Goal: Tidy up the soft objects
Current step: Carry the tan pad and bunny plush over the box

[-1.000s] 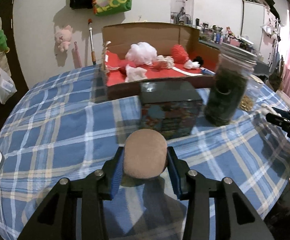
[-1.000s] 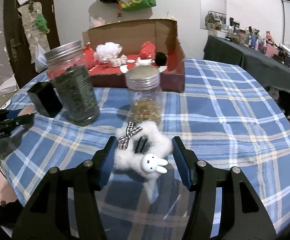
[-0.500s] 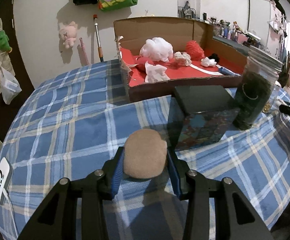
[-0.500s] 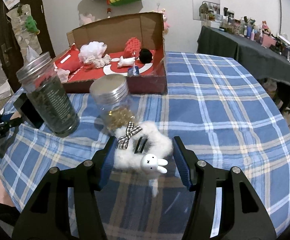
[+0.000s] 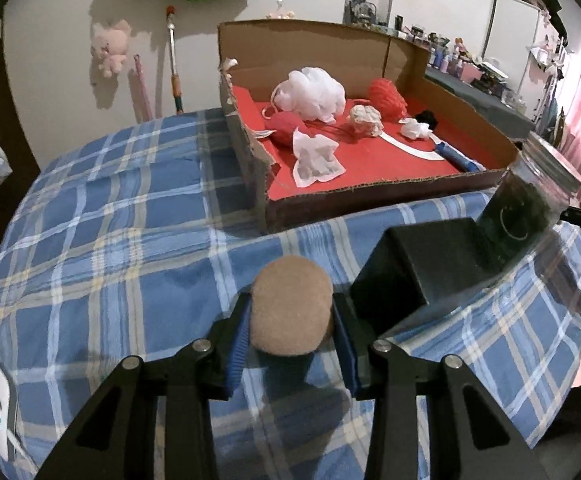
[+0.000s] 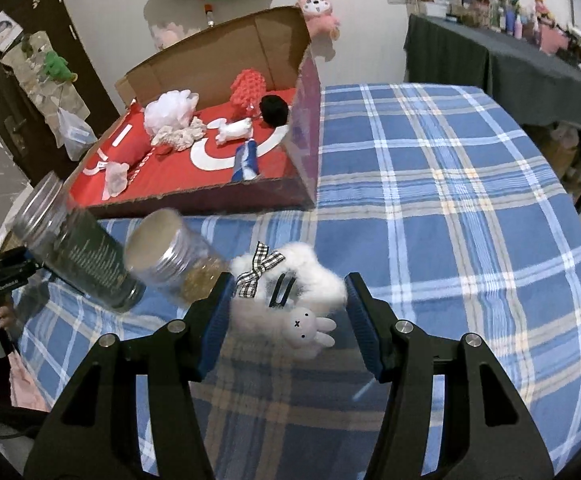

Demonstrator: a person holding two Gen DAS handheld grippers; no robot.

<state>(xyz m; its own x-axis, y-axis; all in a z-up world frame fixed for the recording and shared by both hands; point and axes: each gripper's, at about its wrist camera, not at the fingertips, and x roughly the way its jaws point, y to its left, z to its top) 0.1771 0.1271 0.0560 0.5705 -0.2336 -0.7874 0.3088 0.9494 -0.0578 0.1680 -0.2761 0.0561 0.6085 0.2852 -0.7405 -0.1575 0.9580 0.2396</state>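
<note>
A blue plaid tablecloth [image 5: 102, 240] covers the table, with a cardboard box [image 5: 370, 196] of soft things at its far side. The left gripper [image 5: 290, 332] is closing on a tan sponge [image 5: 290, 312], pads pressed on both its sides, above the cloth left of a black box [image 5: 418, 264]. The right gripper [image 6: 286, 316] clamps a white fluffy hair clip [image 6: 290, 292] near two jars [image 6: 86, 256].
</note>
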